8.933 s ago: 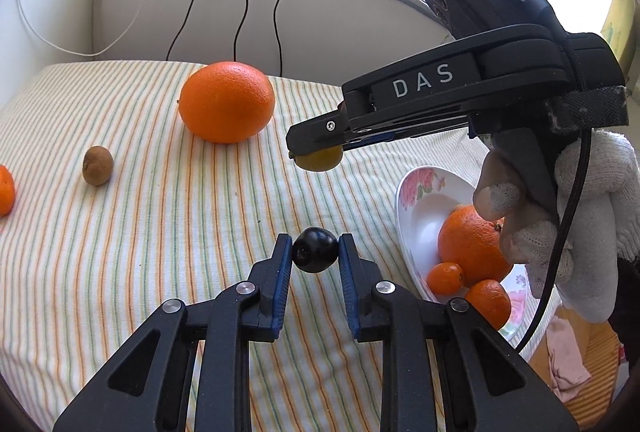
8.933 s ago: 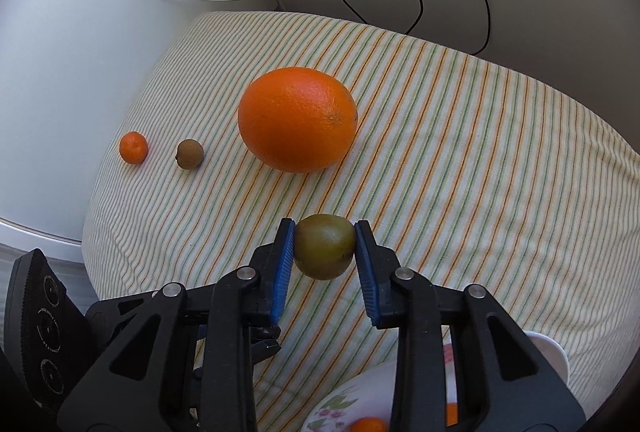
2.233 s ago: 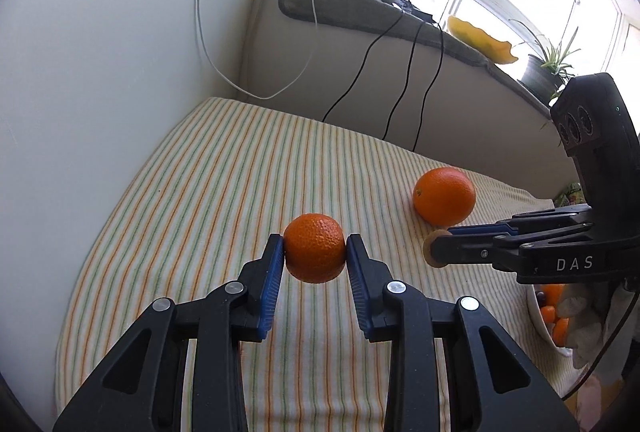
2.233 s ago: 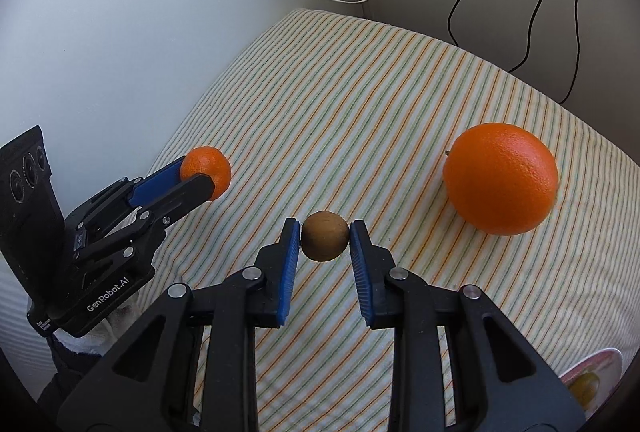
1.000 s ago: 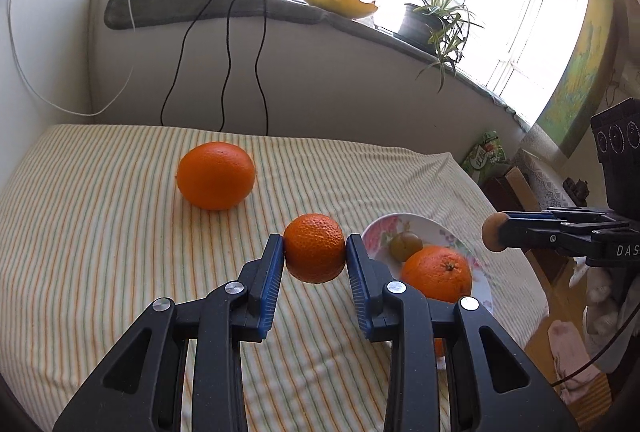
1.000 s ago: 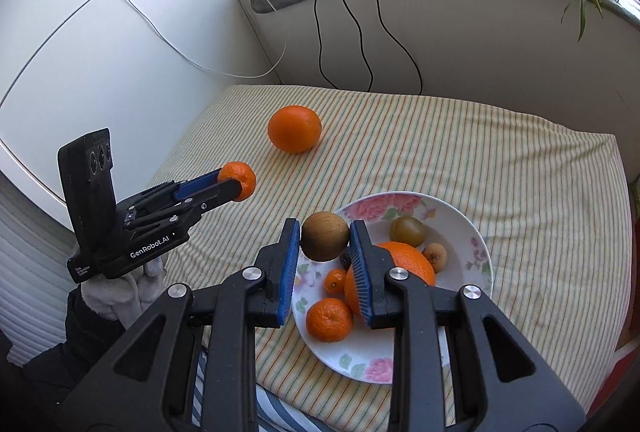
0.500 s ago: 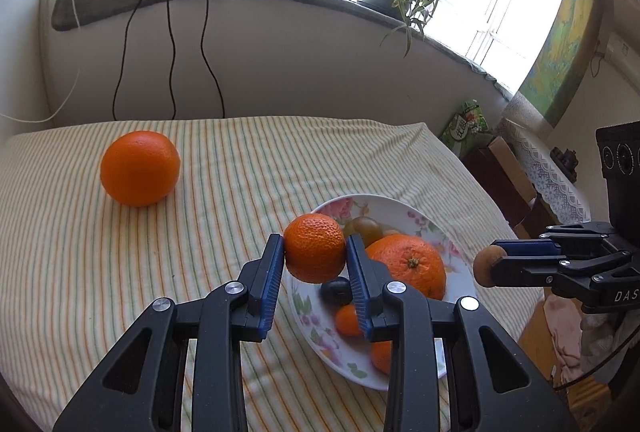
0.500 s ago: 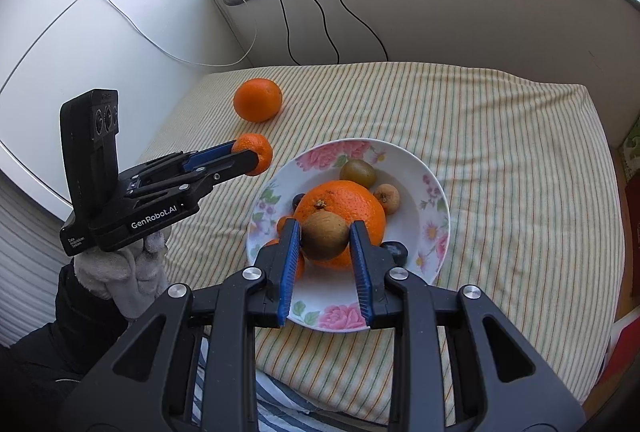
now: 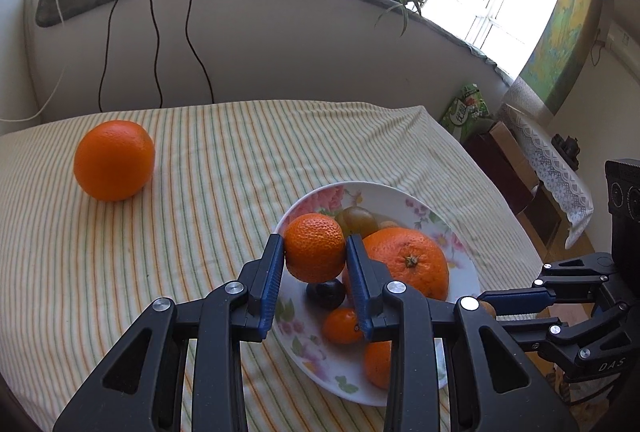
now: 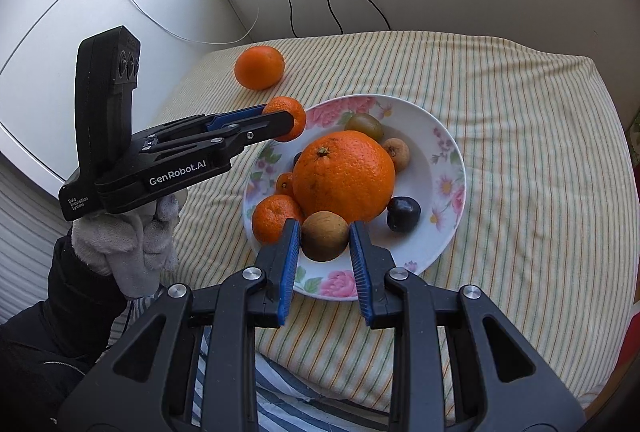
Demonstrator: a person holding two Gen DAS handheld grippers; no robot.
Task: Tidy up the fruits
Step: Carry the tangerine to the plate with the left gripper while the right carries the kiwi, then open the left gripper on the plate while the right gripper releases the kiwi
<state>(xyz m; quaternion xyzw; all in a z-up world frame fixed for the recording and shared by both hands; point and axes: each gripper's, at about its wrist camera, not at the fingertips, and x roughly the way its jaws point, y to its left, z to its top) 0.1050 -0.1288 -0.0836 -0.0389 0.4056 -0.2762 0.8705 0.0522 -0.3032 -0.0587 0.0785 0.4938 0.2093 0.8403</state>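
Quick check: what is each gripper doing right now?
Left gripper: closed on a small orange, over the plate.
Right gripper: closed on a brown kiwi, over the same plate.

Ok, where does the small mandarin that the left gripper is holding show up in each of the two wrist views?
Left wrist view: the small mandarin sits at picture centre, clamped in the left gripper, above the plate's near-left rim.
Right wrist view: it is upper left of centre, at the tip of that gripper, by the plate's far-left rim.
Shared landmark: the floral plate with its big orange.
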